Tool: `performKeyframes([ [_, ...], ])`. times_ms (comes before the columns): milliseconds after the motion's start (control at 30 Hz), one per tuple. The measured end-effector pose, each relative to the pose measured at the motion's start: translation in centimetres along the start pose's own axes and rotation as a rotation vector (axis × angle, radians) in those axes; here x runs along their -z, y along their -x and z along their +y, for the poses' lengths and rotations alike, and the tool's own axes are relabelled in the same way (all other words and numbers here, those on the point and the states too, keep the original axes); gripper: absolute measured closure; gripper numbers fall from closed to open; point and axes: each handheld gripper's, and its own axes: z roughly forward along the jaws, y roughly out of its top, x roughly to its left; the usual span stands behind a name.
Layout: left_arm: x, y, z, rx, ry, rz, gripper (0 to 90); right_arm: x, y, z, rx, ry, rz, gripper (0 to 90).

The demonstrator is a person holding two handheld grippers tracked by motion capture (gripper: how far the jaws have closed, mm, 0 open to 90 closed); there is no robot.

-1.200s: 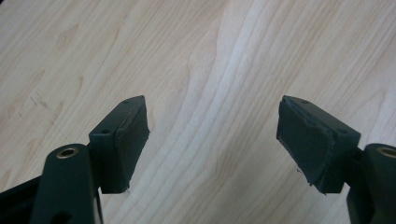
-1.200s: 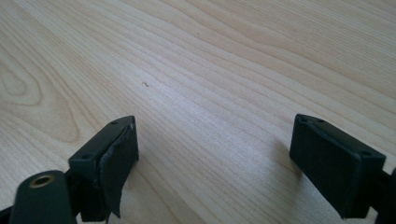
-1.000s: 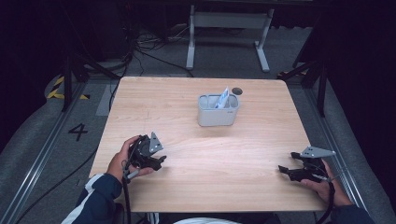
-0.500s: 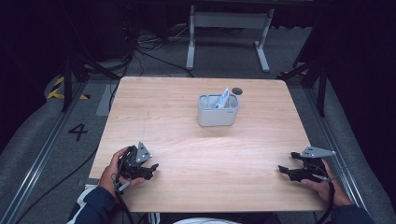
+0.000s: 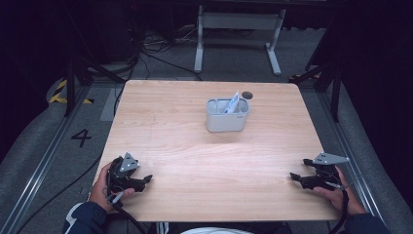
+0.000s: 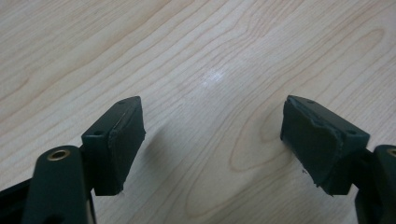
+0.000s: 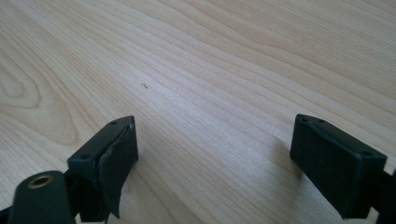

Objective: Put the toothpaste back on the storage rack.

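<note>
Wooden bench (image 5: 185, 146) carries grey basket (image 5: 227, 117) mid-far, well apart from both. Left gripper (image 5: 144, 179) released, nothing between, jaws just opened wider; right gripper (image 5: 294, 177) released, empty. Basket likely tipped if reached carelessly.

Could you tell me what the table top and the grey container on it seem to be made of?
The table top looks like light wood or a wood-look laminate: grain lines and knots run across it, with a soft satin sheen in the left gripper view. The grey container looks like matte plastic, going by its smooth, even walls and rounded corners, though painted metal is possible.
</note>
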Motion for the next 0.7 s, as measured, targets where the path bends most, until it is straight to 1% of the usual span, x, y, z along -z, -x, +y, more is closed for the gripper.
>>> performKeyframes([
  [33,0.02,-0.36,-0.47,0.021,0.021,-0.019,21.0,0.0,-0.01,0.03,-0.003,0.0,0.002,15.3],
  [67,0.02,-0.61,-0.78,0.04,0.032,-0.041,20.3,-0.04,0.02,0.05,0.001,-0.002,0.001,15.3],
  [100,0.06,-0.98,-1.07,0.048,0.042,-0.039,19.7,-0.06,0.02,0.07,0.001,-0.002,0.001,15.2],
  [133,0.1,-1.0,-1.14,0.07,0.034,-0.032,17.1,-0.08,0.03,0.08,0.002,-0.002,0.002,15.2],
  [167,0.1,-1.0,-1.14,0.07,0.034,-0.032,15.4,-0.08,0.03,0.09,0.002,-0.002,0.003,15.3],
  [233,0.02,-0.95,-1.09,0.077,0.03,-0.026,15.1,-0.08,0.04,0.08,0.002,-0.002,0.003,15.3],
  [267,-0.01,-1.06,-1.02,0.06,0.033,-0.012,14.5,-0.08,0.03,0.08,0.002,-0.002,0.003,15.3],
  [333,-0.02,-1.03,-1.02,0.065,0.034,-0.01,14.4,-0.07,0.03,0.08,0.003,-0.002,0.003,15.4],
  [400,-0.05,-0.87,-1.03,0.091,0.034,-0.006,14.3,-0.07,0.03,0.08,0.004,-0.001,0.006,15.6],
  [467,-0.09,-0.84,-0.99,0.096,0.034,-0.002,13.5,-0.06,0.03,0.07,0.006,-0.001,0.007,15.6],
  [533,-0.12,-0.83,-0.85,0.103,0.02,0.012,11.3,-0.03,0.03,0.05,0.007,-0.001,0.007,15.6],
  [667,-0.35,-0.81,-0.78,0.135,0.012,0.03,6.6,-0.03,0.03,0.04,0.007,-0.001,0.007,15.6],
  [700,-0.37,-0.87,-0.74,0.132,0.006,0.035,5.5,-0.03,0.02,0.04,0.006,-0.001,0.006,15.6],
])
